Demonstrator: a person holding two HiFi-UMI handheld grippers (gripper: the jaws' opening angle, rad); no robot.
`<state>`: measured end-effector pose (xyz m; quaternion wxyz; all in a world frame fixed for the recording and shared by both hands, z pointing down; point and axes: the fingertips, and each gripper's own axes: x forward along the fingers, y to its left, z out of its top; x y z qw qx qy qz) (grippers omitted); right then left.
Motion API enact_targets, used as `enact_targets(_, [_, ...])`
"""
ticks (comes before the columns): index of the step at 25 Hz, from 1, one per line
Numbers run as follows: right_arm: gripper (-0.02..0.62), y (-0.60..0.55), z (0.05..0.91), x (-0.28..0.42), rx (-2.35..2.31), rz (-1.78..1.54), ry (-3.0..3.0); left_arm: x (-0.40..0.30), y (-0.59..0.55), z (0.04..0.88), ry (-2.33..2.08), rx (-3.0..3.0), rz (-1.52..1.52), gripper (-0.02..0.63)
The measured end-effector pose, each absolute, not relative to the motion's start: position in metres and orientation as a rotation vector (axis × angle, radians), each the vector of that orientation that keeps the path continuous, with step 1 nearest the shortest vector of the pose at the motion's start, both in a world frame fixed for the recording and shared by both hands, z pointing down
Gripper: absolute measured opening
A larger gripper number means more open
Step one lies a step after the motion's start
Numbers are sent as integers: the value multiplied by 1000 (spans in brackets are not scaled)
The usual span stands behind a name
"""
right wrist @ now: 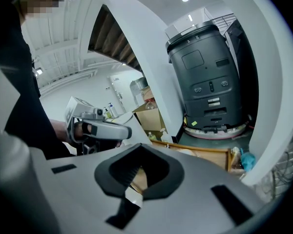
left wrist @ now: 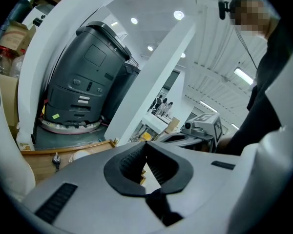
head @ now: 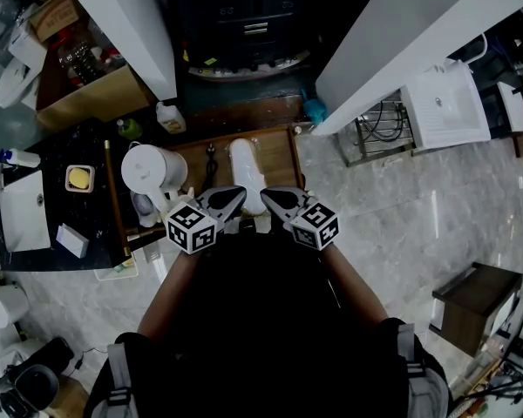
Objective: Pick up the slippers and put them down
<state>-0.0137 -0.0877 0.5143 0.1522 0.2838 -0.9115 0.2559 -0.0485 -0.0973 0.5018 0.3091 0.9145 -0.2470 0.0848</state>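
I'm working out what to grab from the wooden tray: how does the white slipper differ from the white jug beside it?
The white slipper is long and narrow and lies flat; the white jug is round, bulkier and seems to stand upright. The slipper lies mid-tray; the jug sits toward its left side. Both are white and rest on the wooden tray.

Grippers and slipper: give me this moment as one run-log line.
left gripper: shut, empty | right gripper: shut, empty | slipper: on wooden tray, not held | step: pick not yet begun
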Motion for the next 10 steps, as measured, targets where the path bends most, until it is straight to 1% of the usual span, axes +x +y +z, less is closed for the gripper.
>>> enact_targets(10, [6, -89, 514, -19, 792, 727, -2626, -51, -98, 503, -673, 2412, 215, 12])
